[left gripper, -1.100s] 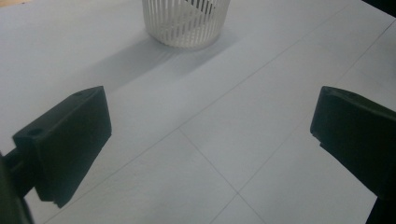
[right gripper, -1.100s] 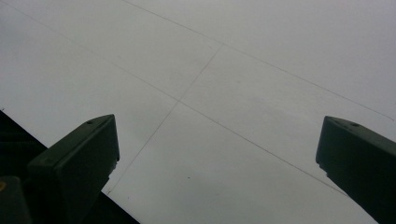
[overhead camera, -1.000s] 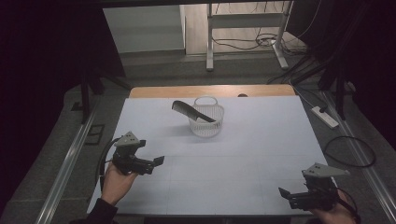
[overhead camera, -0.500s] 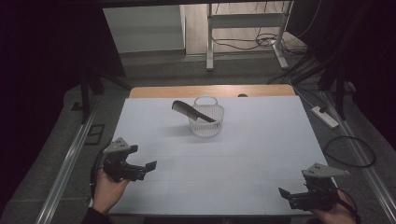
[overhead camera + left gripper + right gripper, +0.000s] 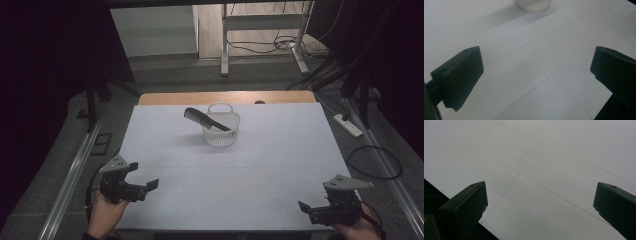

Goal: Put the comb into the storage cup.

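White table (image 5: 270,165) first: bare sheet with faint grid lines, wooden strip showing at its far edge. Landmark is the white slatted basket (image 5: 220,131), sitting upright toward the far middle of the table. A dark comb (image 5: 205,119) rests in it, one end down inside against the basket's right wall, the other end sticking out over the rim up and to the left (long axis runs left-far to right-near, tilted). Nothing else in the basket that I can tell.

Left gripper (image 5: 141,179): well short of the basket, near and to its left, at the table's front-left corner, jaws spread wide, holding nothing. In the left gripper view the basket's base (image 5: 533,4) sits straight ahead at the top edge, so this gripper points roughly toward it.

Right gripper (image 5: 306,209): well near and right of the basket, at the front-right corner, jaws also wide apart and empty, facing bare table.

Judgement: the left gripper is the nearer one and better aimed; the comb's free end overhangs on its side, so a reach forward and slightly right would meet it.
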Motion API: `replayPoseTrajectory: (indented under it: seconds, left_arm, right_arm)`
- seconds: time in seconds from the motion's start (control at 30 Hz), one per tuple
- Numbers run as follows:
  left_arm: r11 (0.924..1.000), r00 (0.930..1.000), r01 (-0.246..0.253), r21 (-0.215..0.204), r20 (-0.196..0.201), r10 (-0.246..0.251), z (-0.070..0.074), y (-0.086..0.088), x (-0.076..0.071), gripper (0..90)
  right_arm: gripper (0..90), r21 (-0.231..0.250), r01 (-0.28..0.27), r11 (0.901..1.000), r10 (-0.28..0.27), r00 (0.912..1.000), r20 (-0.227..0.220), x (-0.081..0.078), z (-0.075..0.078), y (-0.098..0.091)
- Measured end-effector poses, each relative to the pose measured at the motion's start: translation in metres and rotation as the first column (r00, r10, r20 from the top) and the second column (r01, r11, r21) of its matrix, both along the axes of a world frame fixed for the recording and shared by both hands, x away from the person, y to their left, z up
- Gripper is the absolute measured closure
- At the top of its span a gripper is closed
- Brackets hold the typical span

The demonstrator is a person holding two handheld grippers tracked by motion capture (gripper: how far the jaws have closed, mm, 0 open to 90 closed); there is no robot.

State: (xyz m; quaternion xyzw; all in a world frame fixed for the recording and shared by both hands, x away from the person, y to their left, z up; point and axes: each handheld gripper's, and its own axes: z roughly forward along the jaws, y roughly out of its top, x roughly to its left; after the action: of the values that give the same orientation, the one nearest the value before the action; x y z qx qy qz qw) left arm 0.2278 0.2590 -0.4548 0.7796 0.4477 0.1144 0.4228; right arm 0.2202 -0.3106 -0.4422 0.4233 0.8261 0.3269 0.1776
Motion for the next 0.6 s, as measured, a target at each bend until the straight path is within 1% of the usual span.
replayPoseTrajectory:
  seconds: [0.6]
  left_arm:
    - [0.9997,0.9996,-0.024,0.005,-0.014,0.024,-0.004,0.01,-0.024,0.0]
  right_arm:
    - [0.0,-0.004,0.003,1.0,-0.003,1.0,0.0,0.0,0.0,0.0]
